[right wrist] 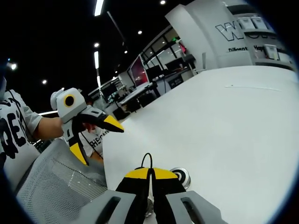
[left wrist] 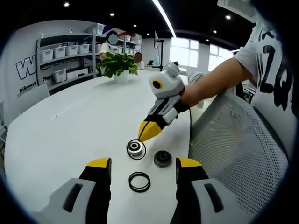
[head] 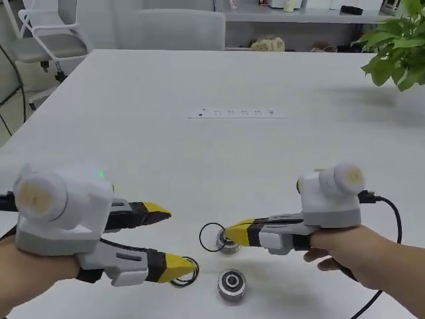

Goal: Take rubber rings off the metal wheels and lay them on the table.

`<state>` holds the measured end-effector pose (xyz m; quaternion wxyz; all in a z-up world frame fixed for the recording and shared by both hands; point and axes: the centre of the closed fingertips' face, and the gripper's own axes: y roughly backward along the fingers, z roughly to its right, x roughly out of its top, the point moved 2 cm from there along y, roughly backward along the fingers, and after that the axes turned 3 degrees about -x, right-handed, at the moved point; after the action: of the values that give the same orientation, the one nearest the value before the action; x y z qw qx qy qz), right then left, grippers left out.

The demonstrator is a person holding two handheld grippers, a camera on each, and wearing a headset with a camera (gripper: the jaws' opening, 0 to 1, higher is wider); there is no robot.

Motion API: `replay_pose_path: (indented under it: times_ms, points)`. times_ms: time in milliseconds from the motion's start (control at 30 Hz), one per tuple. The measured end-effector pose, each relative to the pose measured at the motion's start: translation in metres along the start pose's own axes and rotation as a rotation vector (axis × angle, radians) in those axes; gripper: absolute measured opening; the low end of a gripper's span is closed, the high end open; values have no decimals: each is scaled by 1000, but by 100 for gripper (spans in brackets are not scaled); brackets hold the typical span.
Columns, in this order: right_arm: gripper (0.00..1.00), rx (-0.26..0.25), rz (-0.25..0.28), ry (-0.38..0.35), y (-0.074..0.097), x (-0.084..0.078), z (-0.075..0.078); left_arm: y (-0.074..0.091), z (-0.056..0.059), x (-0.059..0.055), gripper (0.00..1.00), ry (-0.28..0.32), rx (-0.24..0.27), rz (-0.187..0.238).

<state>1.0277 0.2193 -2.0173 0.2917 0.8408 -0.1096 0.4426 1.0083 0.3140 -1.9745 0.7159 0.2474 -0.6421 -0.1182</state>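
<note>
Right gripper [head: 227, 235] pinching a rubber ring [head: 200, 237] at a wheel [head: 229, 248].
I hold its jaws pressed together on the ring, whose loop stands out beside the metal wheel on the white table [head: 212, 159]. My left gripper [head: 174, 240] is spread wide, with a loose ring [left wrist: 130, 182] lying flat between its tips. A second wheel [head: 232, 282] sits nearby.

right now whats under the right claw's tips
A wheel on the table, partly covered by the right claw, which is shut on a ring. Whether the ring is clear of the wheel is hidden.
</note>
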Motion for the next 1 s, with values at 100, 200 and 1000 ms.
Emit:
replay_pose_path:
  times_ms: [100, 200, 1000]
  points:
    - [0, 14, -15, 10, -4, -2, -5, 9, -1, -4, 57, 15, 23, 4]
    - [0, 24, -30, 18, -8, -3, -9, 15, -1, -8, 60, 29, 40, 7]
    - [0, 51, -160, 50, -50, -26, -31, 49, -1, -25, 73, 64, 141, 16]
